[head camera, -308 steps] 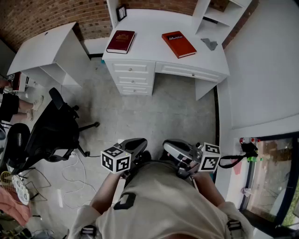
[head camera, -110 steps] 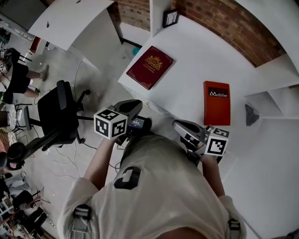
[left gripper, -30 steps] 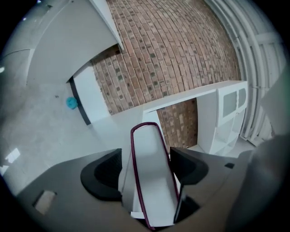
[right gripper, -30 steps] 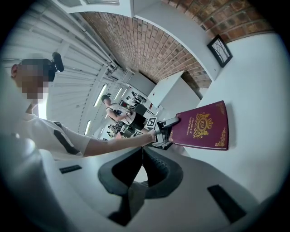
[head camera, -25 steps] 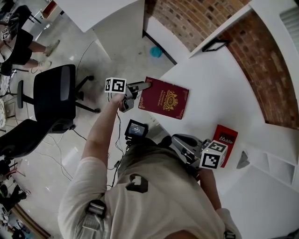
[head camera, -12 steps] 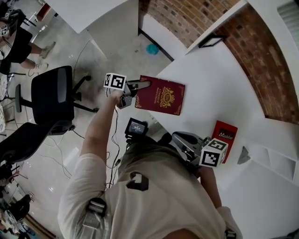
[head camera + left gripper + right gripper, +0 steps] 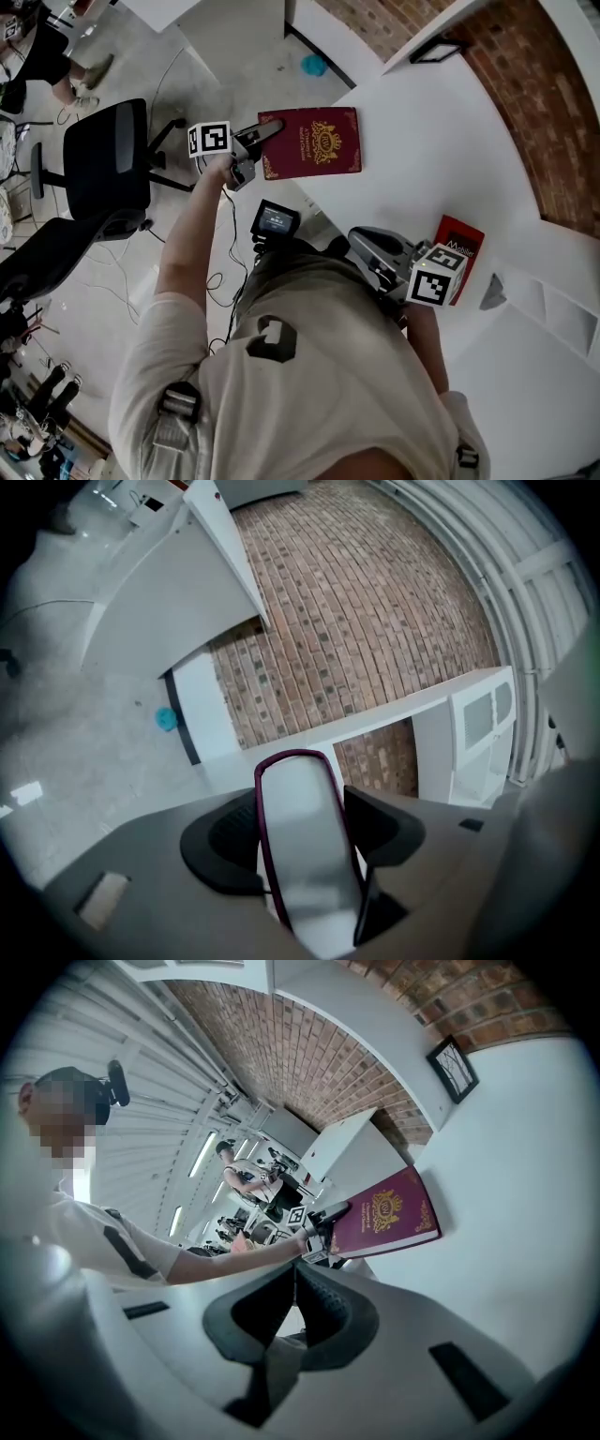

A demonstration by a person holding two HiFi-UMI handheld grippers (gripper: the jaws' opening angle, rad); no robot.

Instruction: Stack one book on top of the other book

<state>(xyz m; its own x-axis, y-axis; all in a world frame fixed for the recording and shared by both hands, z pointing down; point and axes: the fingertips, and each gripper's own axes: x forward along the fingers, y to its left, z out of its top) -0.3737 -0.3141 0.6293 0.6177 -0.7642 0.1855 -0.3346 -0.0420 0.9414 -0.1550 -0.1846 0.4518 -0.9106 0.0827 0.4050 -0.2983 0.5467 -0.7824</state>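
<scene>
Firmly clamped in the left claw [image 7: 265,132]: a maroon hardcover book [image 7: 317,142], with a gold crest at the cover's centre and gold ornaments in the corners. Seen end-on in the left gripper view as pale pages [image 7: 302,841] framed by a thin maroon cover line, both pads pressed against it, jaws having just been closing. Gripped at one end, cover up, at a corner of the white worktop [image 7: 422,159], with the gripped end jutting past the edge over the floor. Hard to tell whether lifted or resting on the surface.

Well apart from it, close to the white shelf unit [image 7: 553,309]: a red hardcover book [image 7: 459,246] with white lettering, flat on the worktop, partly hidden behind the marker cube of the right claw [image 7: 359,236]. Right claw closed and empty, pads meeting at the tips [image 7: 298,1274], pointed across the worktop toward the maroon book [image 7: 389,1211]. Just beside the red book, at the foot of the shelf unit, a small grey object [image 7: 487,292].
</scene>
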